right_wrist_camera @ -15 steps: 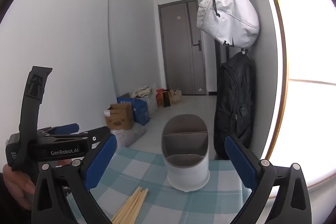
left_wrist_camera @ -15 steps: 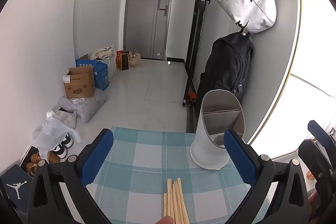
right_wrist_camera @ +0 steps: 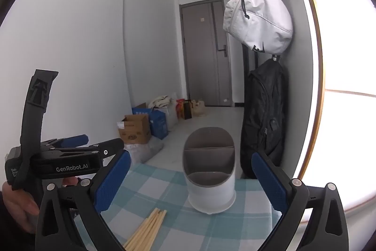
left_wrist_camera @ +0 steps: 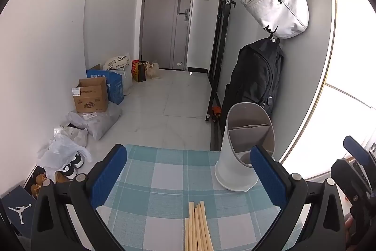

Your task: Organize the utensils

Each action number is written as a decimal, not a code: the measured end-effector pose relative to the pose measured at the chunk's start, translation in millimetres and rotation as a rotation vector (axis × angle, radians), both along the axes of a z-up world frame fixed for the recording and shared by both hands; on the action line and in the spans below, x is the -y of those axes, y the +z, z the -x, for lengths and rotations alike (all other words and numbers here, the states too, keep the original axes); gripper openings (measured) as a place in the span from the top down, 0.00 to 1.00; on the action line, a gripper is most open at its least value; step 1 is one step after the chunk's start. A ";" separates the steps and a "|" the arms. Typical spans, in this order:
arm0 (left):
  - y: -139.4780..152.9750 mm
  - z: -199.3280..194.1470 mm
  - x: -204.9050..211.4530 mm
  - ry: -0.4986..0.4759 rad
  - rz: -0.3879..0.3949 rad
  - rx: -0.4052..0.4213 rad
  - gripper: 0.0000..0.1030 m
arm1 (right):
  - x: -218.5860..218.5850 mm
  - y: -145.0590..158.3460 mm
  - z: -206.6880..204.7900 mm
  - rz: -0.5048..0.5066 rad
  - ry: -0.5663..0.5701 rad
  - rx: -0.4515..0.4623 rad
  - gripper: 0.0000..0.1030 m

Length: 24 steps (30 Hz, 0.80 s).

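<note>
In the left wrist view, the left hand-held gripper [left_wrist_camera: 188,177] has its two blue pads spread wide apart, and nothing is between them. Below it lies the tabletop [left_wrist_camera: 164,182], covered by a cloth with a blue and white check pattern. A bundle of wooden chopsticks [left_wrist_camera: 198,227] lies flat on this cloth, near the bottom edge of the picture, with the tips pointing away from the camera. The white utensil holder [left_wrist_camera: 242,157] stands upright toward the far right part of the tabletop — its grey inside is divided into compartments, and all that can be seen look empty. It stands apart from the chopsticks. At the right edge, a part of the right hand-held gripper [left_wrist_camera: 357,171] appears.

In the right wrist view, the right hand-held gripper [right_wrist_camera: 190,179] is also wide apart and holds nothing. The utensil holder [right_wrist_camera: 211,189] stands between the two pads in the picture (but farther away, not touched by them). The chopsticks [right_wrist_camera: 146,231] lie on the checked tabletop [right_wrist_camera: 246,229] to the lower left of the holder, near it but not touching. At the left, a person's hand [right_wrist_camera: 17,206] grips the handle of the left hand-held gripper [right_wrist_camera: 72,147] — this one is seen from the side.
</note>
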<state>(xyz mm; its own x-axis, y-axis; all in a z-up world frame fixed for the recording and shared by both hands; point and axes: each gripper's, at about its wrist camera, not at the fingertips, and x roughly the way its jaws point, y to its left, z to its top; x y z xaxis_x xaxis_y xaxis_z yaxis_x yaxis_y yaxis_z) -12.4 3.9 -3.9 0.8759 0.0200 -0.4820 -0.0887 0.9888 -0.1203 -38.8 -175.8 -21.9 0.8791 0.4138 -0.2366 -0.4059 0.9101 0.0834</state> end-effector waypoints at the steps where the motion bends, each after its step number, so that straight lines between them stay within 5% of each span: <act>1: -0.5 1.9 -1.0 0.001 -0.001 0.001 0.01 | -1.4 -0.5 0.6 0.002 -0.002 0.002 0.00; 24: 0.0 -11.2 5.1 -0.007 -0.018 -0.018 0.01 | -1.5 -1.2 -1.9 0.001 -0.008 -0.009 0.00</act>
<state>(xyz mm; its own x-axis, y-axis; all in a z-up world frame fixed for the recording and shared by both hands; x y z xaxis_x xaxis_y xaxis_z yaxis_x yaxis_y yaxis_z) -1.2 -1.2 -3.9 0.8674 0.0231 -0.4971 -0.0842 0.9913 -0.1009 -36.9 -174.3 -23.1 0.8802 0.4063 -0.2451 -0.3976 0.9135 0.0863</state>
